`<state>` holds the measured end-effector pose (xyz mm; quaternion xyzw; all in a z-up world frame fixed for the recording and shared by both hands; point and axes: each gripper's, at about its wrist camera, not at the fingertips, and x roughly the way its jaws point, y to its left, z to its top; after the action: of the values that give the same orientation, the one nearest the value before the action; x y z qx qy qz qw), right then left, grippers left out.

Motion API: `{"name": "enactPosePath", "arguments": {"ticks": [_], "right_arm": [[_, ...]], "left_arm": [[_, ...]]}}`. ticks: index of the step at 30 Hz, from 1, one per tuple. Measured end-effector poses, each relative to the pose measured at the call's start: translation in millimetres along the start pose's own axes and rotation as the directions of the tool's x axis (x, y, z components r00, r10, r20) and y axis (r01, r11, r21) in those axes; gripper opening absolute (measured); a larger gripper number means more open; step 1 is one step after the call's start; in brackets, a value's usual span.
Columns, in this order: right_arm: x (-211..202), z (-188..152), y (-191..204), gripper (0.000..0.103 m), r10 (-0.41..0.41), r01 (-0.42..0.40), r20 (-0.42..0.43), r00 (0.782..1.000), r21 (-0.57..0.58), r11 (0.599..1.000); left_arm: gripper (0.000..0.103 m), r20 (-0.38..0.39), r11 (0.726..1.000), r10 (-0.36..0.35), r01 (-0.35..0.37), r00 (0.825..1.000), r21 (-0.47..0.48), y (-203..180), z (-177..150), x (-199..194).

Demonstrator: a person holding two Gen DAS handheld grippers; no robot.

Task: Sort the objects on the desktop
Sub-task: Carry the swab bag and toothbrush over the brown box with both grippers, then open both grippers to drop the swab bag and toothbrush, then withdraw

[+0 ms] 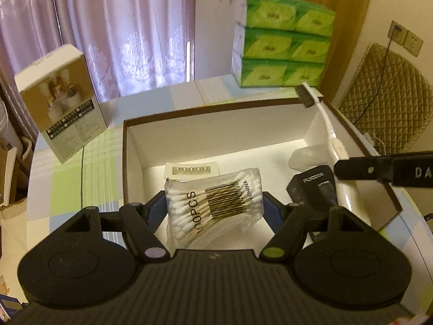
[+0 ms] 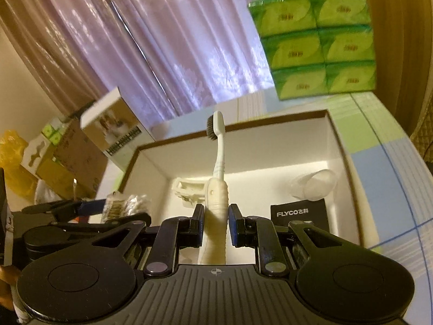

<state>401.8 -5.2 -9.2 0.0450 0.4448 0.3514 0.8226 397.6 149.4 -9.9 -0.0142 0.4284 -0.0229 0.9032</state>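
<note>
Both over box. Left gripper clamped on cotton swab pack; right gripper clamped on toothbrush. Lower clear of black carton, then release.

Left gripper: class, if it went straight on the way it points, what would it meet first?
Probably the box floor or the white comb-like item just beyond the cotton swab packet held by the left gripper; depth is unclear.

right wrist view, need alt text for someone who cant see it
The right gripper holds a white toothbrush upright by its handle above an open white box. Inside the box lie a black FLYCO box and a clear cup; at left, the left gripper holds a bag of cotton swabs.
</note>
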Motion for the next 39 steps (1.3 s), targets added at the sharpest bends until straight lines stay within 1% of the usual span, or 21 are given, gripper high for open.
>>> {"name": "enactPosePath", "arguments": {"ticks": [6,13,17,19,23,28,35,39], "right_arm": [[36,0,-4,0.016,-0.051,0.051,-0.067,0.996,-0.005,0.999],[61,-5,-10,0.016,-0.094,0.091,-0.114,0.989,-0.034,0.995],[70,-6,-14,0.016,-0.103,0.099,-0.131,0.986,-0.036,0.994],[74,-6,-15,0.015,-0.11,0.106,-0.137,0.984,-0.037,0.994],[79,-6,-16,0.016,-0.117,0.112,-0.147,0.982,-0.042,0.993],[83,-5,-18,0.016,-0.125,0.119,-0.154,0.98,-0.044,0.992],[90,-6,-18,0.016,-0.144,0.137,-0.157,0.977,-0.054,0.989],[92,-6,-17,0.016,-0.186,0.177,-0.122,0.975,-0.077,0.981]], "left_arm": [[0.07,-0.06,1.0,0.026,-0.025,0.998,0.012,4,0,37],[0.07,-0.121,0.998,0.053,-0.05,0.991,0.034,8,-5,69],[0.073,-0.116,0.993,0.083,-0.073,0.99,0.088,3,-4,76],[0.075,-0.117,0.992,0.083,-0.071,0.99,0.103,2,-2,79],[0.085,-0.114,0.989,0.092,-0.078,0.989,0.124,1,1,84],[0.088,-0.109,0.986,0.101,-0.085,0.989,0.141,0,1,86],[0.088,-0.105,0.985,0.103,-0.086,0.989,0.15,0,1,87],[0.09,-0.106,0.984,0.105,-0.088,0.989,0.153,-1,1,87]]}}
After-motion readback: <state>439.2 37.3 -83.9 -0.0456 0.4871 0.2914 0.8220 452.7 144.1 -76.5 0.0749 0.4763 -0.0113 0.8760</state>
